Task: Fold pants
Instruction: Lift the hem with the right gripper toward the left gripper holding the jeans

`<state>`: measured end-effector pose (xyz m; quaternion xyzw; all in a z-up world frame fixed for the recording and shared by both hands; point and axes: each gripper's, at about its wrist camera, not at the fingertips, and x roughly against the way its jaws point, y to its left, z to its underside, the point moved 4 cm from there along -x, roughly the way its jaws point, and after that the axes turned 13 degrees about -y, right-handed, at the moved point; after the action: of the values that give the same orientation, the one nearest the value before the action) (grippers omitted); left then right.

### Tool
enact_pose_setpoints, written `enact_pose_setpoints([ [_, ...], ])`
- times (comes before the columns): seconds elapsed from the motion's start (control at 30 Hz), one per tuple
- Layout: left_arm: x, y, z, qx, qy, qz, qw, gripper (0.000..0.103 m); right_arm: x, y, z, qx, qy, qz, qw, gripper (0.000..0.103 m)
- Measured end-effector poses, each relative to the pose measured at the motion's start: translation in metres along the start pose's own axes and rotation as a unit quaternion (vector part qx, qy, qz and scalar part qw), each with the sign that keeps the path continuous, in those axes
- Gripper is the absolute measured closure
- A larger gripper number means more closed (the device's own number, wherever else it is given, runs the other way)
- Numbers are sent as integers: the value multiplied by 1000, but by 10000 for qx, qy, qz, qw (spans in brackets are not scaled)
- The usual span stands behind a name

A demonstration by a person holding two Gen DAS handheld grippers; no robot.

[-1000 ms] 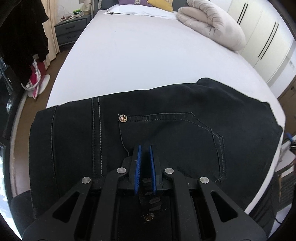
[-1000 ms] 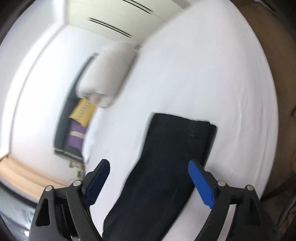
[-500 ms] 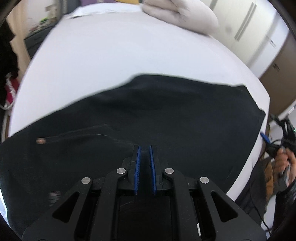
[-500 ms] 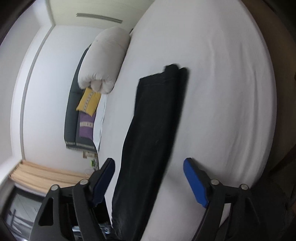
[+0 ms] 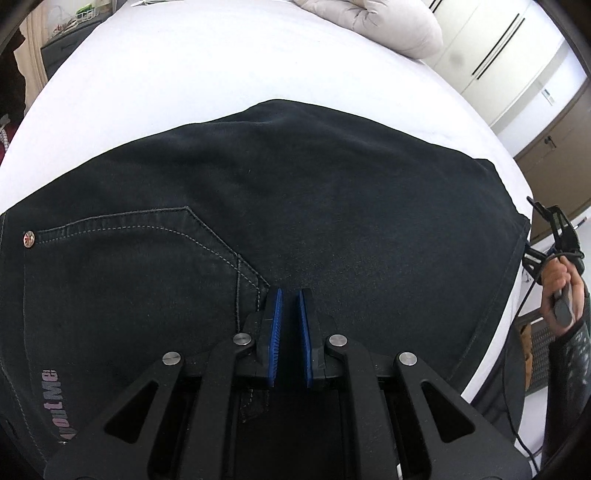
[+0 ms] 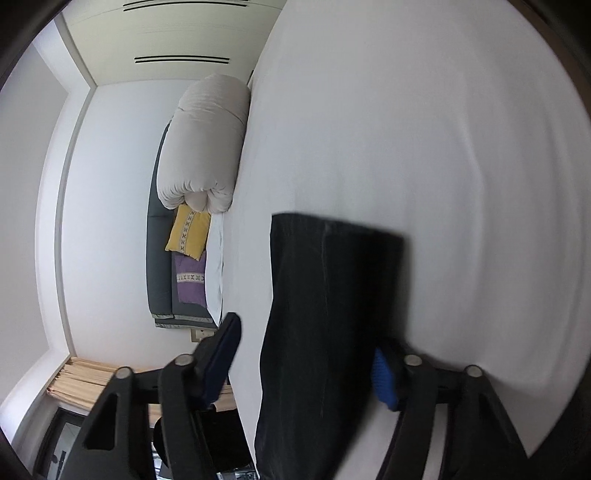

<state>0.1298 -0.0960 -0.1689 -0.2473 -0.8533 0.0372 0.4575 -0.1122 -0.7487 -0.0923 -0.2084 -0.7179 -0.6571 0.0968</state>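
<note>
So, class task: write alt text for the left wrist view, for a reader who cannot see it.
Black pants lie spread across a white bed, filling most of the view, a stitched back pocket at left. The left gripper, with blue pads nearly together, sits low over the fabric. A rolled beige duvet lies at the far end.

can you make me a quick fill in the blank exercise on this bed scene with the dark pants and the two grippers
1. The black denim pants lie on a ____ bed sheet.
2. The left gripper has its blue pads nearly ____.
3. The right gripper is ____.
4. The yellow cushion sits beside a ____ one.

Missing words: white; together; open; purple
</note>
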Motion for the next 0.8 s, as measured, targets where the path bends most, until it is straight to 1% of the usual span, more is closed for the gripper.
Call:
enact_pose_setpoints([
  [0.03,-1,1,1,19,3,14,10000,94,-3,1,-3,-12,-8,-14,10000,50],
  [0.07,-2,1,0,63,5,37,10000,94,-5,2,-6,-16,-7,-25,10000,52],
  [0.1,-2,3,2,90,4,49,9999,94,-9,2,-9,-1,-1,-17,10000,57],
  [0.13,-2,3,2,113,4,58,9999,94,-13,2,-11,23,4,37,10000,69],
  [0.17,-3,3,2,119,2,62,9999,94,-15,0,-13,55,14,142,9999,77],
  [0.2,-3,3,2,123,1,67,9999,94,-17,-3,-14,89,35,238,9997,92],
  [0.23,-3,4,2,135,-1,78,9999,94,-18,-5,-14,130,46,323,9994,96],
  [0.3,-4,4,3,200,-5,125,9997,94,-16,-2,-14,291,-16,389,9988,97],
  [0.4,-3,11,2,332,5,201,9992,94,-11,21,-5,922,-123,497,9944,98],
  [0.43,-3,12,2,391,8,232,9990,94,-9,35,2,1232,-120,494,9911,98],
  [0.5,-2,15,3,496,-1,292,9983,94,-6,75,29,2162,-63,457,9753,98],
  [0.57,-1,17,3,653,-19,374,9972,94,-4,109,64,3046,49,389,9517,98],
  [0.63,2,20,2,833,-36,450,9955,94,2,143,120,4122,263,249,9104,98],
  [0.7,8,23,0,1001,-75,522,9936,94,6,162,179,5051,487,91,8617,98],
  [0.77,11,24,-3,1190,-104,639,9908,93,6,163,242,5970,788,-15,7983,98],
  [0.8,11,23,-4,1293,-108,732,9888,91,3,157,266,6274,950,-6,7729,98],
])
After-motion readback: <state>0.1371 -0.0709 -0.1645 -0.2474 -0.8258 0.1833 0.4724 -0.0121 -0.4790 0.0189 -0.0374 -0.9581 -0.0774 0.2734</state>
